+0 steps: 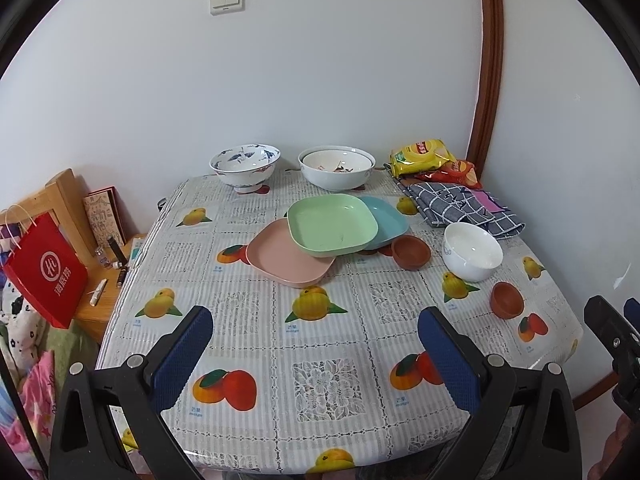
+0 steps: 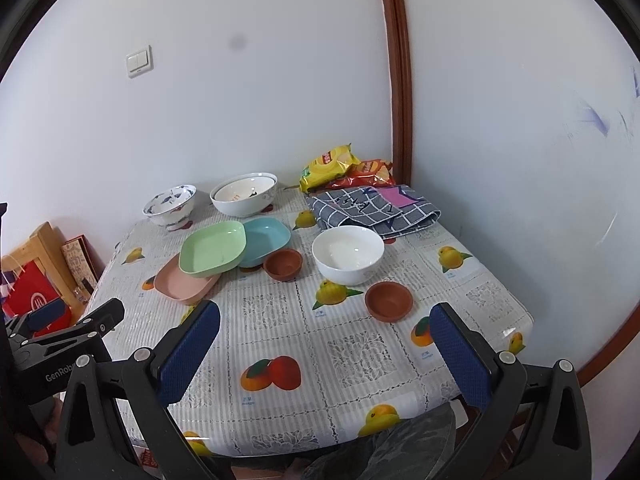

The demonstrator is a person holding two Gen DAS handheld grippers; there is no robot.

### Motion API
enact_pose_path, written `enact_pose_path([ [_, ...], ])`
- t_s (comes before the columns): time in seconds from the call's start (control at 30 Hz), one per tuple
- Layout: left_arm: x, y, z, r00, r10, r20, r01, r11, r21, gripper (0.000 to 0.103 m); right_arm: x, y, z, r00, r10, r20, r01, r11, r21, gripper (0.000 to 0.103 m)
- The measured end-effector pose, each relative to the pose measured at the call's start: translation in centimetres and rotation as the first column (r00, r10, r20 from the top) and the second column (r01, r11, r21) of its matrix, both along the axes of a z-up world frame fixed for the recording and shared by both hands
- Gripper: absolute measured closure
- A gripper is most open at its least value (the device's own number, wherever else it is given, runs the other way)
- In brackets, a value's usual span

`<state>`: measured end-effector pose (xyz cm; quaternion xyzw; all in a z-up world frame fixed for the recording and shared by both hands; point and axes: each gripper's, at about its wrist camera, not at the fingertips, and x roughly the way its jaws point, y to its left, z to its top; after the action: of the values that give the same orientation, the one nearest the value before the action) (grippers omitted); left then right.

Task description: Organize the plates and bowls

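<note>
Left gripper [image 1: 316,334] hangs over the near table edge, jaws spread wide and holding nothing. Right gripper [image 2: 326,328] is the same: wide apart, empty, near the table's [image 2: 280,320] front edge.

Take the green plate [image 1: 333,222] as landmark. It sits tilted atop the pink plate [image 1: 280,264] on its left and the blue plate [image 1: 386,220] on its right. Just right of the blue plate is a brown cup [image 1: 411,252], then a white bowl [image 1: 472,252]; a second brown cup [image 1: 507,300] lies nearer the front. Behind the green plate stand a patterned bowl [image 1: 245,168] and nested white bowls [image 1: 337,168].
</note>
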<state>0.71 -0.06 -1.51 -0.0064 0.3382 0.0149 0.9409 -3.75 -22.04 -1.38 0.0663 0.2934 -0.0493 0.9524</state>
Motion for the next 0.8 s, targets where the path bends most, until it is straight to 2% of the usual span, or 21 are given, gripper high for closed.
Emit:
enact_pose_path([
  [0.23, 0.12, 0.32, 0.28, 1.0, 0.007, 0.002, -0.007, 1.0, -0.013, 0.0, -0.07, 0.4, 0.01, 1.0, 0.009, 0.014, -0.008, 1.0, -0.021, 0.0],
  [0.8, 0.54, -0.28, 0.29, 1.0, -0.013, -0.003, 0.013, 1.0, -0.011, 0.0, 0.3, -0.34, -0.03, 1.0, -0.006, 0.011, 0.006, 1.0, 0.006, 0.0],
])
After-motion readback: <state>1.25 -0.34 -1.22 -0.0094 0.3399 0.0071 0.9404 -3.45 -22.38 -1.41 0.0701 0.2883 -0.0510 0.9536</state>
